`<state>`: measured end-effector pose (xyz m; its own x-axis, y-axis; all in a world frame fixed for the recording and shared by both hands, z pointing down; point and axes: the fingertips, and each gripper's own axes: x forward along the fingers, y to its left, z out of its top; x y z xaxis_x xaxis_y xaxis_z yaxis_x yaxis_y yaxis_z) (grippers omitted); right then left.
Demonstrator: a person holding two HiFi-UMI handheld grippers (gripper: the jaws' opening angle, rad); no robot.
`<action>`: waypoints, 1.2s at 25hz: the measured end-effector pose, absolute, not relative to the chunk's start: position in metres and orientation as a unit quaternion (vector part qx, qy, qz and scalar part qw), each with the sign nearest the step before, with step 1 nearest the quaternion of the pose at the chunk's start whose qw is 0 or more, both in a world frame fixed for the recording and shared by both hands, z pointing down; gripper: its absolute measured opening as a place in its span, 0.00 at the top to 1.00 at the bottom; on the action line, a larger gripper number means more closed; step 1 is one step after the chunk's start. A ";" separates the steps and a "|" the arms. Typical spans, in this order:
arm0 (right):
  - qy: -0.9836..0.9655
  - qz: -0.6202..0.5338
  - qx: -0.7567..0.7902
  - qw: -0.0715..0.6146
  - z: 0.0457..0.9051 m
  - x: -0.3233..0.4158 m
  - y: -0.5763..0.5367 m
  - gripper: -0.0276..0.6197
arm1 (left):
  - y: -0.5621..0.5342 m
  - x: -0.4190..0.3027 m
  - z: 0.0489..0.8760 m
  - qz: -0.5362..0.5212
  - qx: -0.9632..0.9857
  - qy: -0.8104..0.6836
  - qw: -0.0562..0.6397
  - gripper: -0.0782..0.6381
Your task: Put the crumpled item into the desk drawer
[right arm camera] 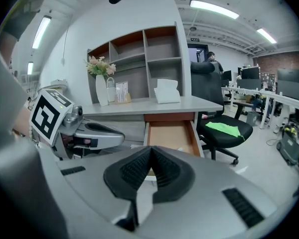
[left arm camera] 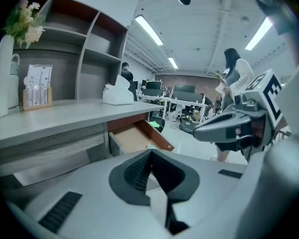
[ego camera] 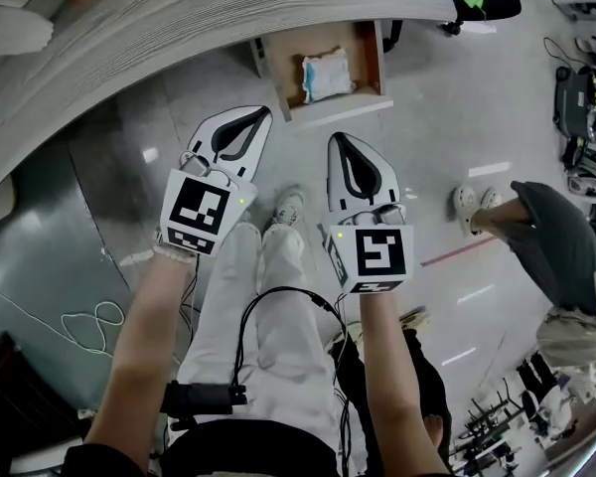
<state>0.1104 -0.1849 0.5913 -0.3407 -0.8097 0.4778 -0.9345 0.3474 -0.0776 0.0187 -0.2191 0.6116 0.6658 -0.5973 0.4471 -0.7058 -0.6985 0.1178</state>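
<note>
The desk drawer [ego camera: 370,56] stands pulled out below the grey desk [ego camera: 179,18]. A crumpled white and blue item [ego camera: 326,75] lies inside it. Both grippers hang over the floor in front of the drawer, apart from it. My left gripper [ego camera: 259,114] is shut with nothing between its jaws, and its tips [left arm camera: 150,151] point toward the drawer [left arm camera: 137,136]. My right gripper [ego camera: 340,140] is also shut and empty, with its closed tips [right arm camera: 150,150] in line with the open drawer [right arm camera: 172,135]. Each gripper shows in the other's view: the right gripper [left arm camera: 229,126] and the left gripper [right arm camera: 89,133].
A black office chair with a green cloth [right arm camera: 224,128] stands right of the drawer. Another person's legs [ego camera: 541,237] are at the right, and a person [left arm camera: 234,78] stands further off. A vase of flowers [right arm camera: 100,86] and a tissue box [right arm camera: 167,91] sit on the desk. A white cable [ego camera: 79,321] lies on the floor at the left.
</note>
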 end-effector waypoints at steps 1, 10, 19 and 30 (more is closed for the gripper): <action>-0.800 0.172 0.546 0.181 0.587 0.109 -0.183 0.95 | -0.216 0.015 0.606 0.190 0.901 -0.363 0.143 0.87; -0.807 0.148 0.541 0.183 0.527 0.100 -0.161 0.95 | -0.187 -0.006 0.534 0.185 0.902 -0.370 0.125 0.87; -0.807 0.132 0.551 0.163 0.460 0.093 -0.149 0.95 | -0.169 -0.010 0.453 0.159 0.909 -0.373 0.095 0.87; -0.810 0.107 0.556 0.152 0.399 0.092 -0.130 0.95 | -0.156 -0.016 0.376 0.127 0.916 -0.376 0.066 0.87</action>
<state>0.0921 -0.1299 0.3993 -0.3364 -0.8678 0.3657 -0.9330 0.3599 -0.0040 -0.0158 -0.1556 0.3763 0.6851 -0.6716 0.2820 -0.7051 -0.7087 0.0253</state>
